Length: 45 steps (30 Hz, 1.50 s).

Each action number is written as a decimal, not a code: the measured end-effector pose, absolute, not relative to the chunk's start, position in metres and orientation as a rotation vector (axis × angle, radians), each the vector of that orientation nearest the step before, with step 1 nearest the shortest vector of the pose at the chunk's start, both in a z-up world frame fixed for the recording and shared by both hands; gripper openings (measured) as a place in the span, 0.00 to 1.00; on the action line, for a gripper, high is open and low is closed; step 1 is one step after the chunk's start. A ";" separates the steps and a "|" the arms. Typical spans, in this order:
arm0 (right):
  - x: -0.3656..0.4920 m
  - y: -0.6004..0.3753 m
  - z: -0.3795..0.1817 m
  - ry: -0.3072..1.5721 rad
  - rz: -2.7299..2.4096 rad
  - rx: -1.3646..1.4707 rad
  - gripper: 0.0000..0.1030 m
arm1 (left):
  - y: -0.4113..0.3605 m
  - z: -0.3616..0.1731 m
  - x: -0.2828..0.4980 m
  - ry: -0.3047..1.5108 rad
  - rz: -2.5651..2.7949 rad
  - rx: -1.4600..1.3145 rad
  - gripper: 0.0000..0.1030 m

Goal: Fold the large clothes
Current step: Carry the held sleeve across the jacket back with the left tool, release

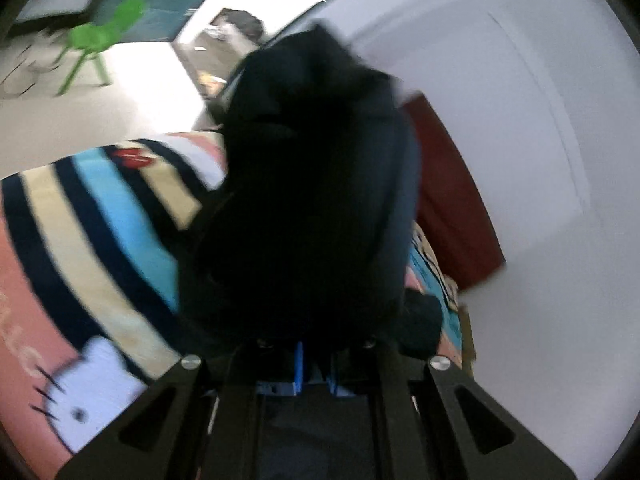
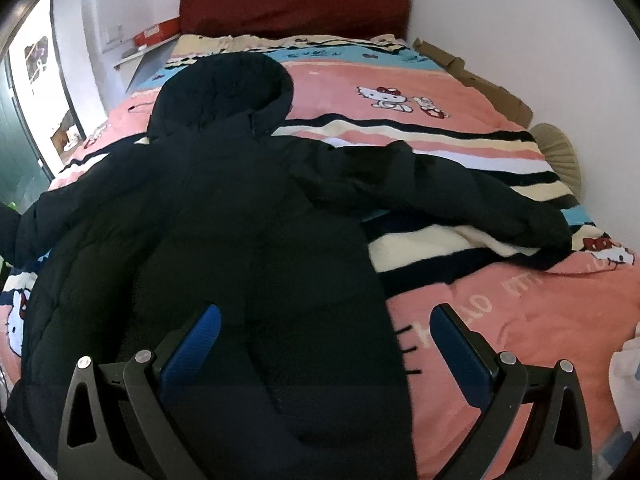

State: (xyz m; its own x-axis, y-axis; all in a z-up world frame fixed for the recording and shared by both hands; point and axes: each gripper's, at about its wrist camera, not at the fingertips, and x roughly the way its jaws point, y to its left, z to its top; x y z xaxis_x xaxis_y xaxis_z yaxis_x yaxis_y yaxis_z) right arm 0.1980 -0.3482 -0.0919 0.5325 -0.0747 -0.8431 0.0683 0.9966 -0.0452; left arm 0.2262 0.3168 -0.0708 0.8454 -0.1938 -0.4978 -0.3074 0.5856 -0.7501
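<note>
A large black hooded padded jacket (image 2: 248, 216) lies on the bed, hood toward the headboard, one sleeve (image 2: 460, 196) stretched out to the right. My right gripper (image 2: 328, 328) is open above the jacket's lower hem, blue pads (image 2: 460, 348) spread wide, holding nothing. In the left wrist view my left gripper (image 1: 316, 364) is shut on a fold of the black jacket (image 1: 312, 200), which hangs bunched right in front of the camera and hides the fingertips. That view is motion blurred.
The bed has a pink, blue and striped Hello Kitty blanket (image 2: 520, 320) and a dark red headboard (image 2: 292, 4). White walls close in on the right. Cardboard (image 2: 480, 76) lines the bed's right edge. A green chair (image 1: 96, 40) stands on the floor beyond the bed.
</note>
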 end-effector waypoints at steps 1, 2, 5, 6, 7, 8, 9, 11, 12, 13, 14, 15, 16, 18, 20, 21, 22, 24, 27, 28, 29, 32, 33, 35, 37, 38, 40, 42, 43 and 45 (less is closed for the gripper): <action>0.197 -0.355 -0.092 1.003 -0.087 0.002 0.99 | 0.296 -0.063 0.234 0.591 0.035 -0.932 0.07; 0.196 -0.360 -0.091 1.000 -0.092 0.009 1.00 | 0.283 -0.058 0.239 0.598 0.014 -0.915 0.07; 0.194 -0.378 -0.091 0.991 -0.109 0.029 0.99 | 0.236 -0.045 0.257 0.625 -0.056 -0.861 0.07; 0.193 -0.384 -0.091 0.988 -0.113 0.037 1.00 | 0.222 -0.043 0.262 0.634 -0.074 -0.846 0.07; 0.192 -0.391 -0.091 0.984 -0.119 0.048 1.00 | 0.206 -0.041 0.268 0.646 -0.095 -0.829 0.07; 0.191 -0.396 -0.091 0.982 -0.124 0.058 1.00 | 0.187 -0.039 0.276 0.659 -0.117 -0.808 0.07; 0.191 -0.401 -0.092 0.979 -0.129 0.067 1.00 | 0.173 -0.037 0.281 0.669 -0.133 -0.793 0.07; 0.189 -0.411 -0.093 0.974 -0.140 0.082 1.00 | 0.137 -0.038 0.293 0.700 -0.171 -0.756 0.07; 0.189 -0.414 -0.094 0.973 -0.144 0.085 1.00 | 0.120 -0.041 0.295 0.712 -0.185 -0.742 0.07; 0.189 -0.417 -0.095 0.972 -0.146 0.085 1.00 | 0.099 -0.043 0.303 0.734 -0.206 -0.721 0.07; 0.188 -0.419 -0.096 0.970 -0.148 0.086 1.00 | 0.083 -0.046 0.307 0.750 -0.219 -0.707 0.07; 0.188 -0.422 -0.097 0.967 -0.150 0.088 1.00 | 0.066 -0.049 0.311 0.765 -0.231 -0.693 0.07; 0.189 -0.424 -0.097 0.966 -0.151 0.091 1.00 | 0.052 -0.054 0.314 0.783 -0.245 -0.680 0.07; 0.189 -0.429 -0.098 0.960 -0.155 0.097 1.00 | 0.013 -0.064 0.325 0.826 -0.277 -0.650 0.07; 0.189 -0.433 -0.098 0.953 -0.162 0.096 1.00 | -0.026 -0.077 0.331 0.860 -0.302 -0.631 0.07; 0.189 -0.434 -0.099 0.949 -0.166 0.089 0.99 | -0.044 -0.084 0.336 0.882 -0.318 -0.617 0.07; 0.189 -0.435 -0.099 0.946 -0.168 0.085 0.99 | -0.055 -0.088 0.340 0.895 -0.324 -0.606 0.07; 0.190 -0.437 -0.100 0.946 -0.166 0.085 1.00 | -0.086 -0.106 0.348 0.944 -0.336 -0.557 0.07; 0.191 -0.440 -0.102 0.947 -0.169 0.086 1.00 | -0.108 -0.135 0.361 1.009 -0.330 -0.509 0.07; 0.191 -0.442 -0.103 0.947 -0.171 0.088 1.00 | -0.116 -0.143 0.367 1.031 -0.321 -0.482 0.07; 0.192 -0.443 -0.104 0.949 -0.172 0.092 1.00 | -0.124 -0.153 0.372 1.055 -0.309 -0.453 0.07; 0.193 -0.447 -0.108 0.955 -0.177 0.103 1.00 | -0.142 -0.172 0.377 1.100 -0.295 -0.405 0.08; 0.193 -0.447 -0.109 0.959 -0.178 0.105 0.99 | -0.149 -0.176 0.377 1.109 -0.293 -0.389 0.08; 0.194 -0.448 -0.112 0.966 -0.180 0.110 1.00 | -0.160 -0.184 0.377 1.122 -0.293 -0.359 0.08; 0.193 -0.449 -0.113 0.970 -0.182 0.118 1.00 | -0.166 -0.192 0.380 1.137 -0.297 -0.327 0.09; 0.193 -0.450 -0.113 0.971 -0.184 0.119 1.00 | -0.161 -0.192 0.378 1.143 -0.300 -0.313 0.10; 0.192 -0.450 -0.113 0.972 -0.185 0.118 1.00 | -0.167 -0.195 0.373 1.154 -0.310 -0.269 0.13; 0.190 -0.449 -0.111 0.968 -0.186 0.116 1.00 | -0.169 -0.197 0.370 1.162 -0.321 -0.251 0.16; 0.189 -0.449 -0.110 0.965 -0.186 0.116 1.00 | -0.165 -0.194 0.364 1.163 -0.330 -0.248 0.18; 0.186 -0.448 -0.106 0.958 -0.185 0.114 0.99 | -0.163 -0.188 0.360 1.167 -0.341 -0.249 0.24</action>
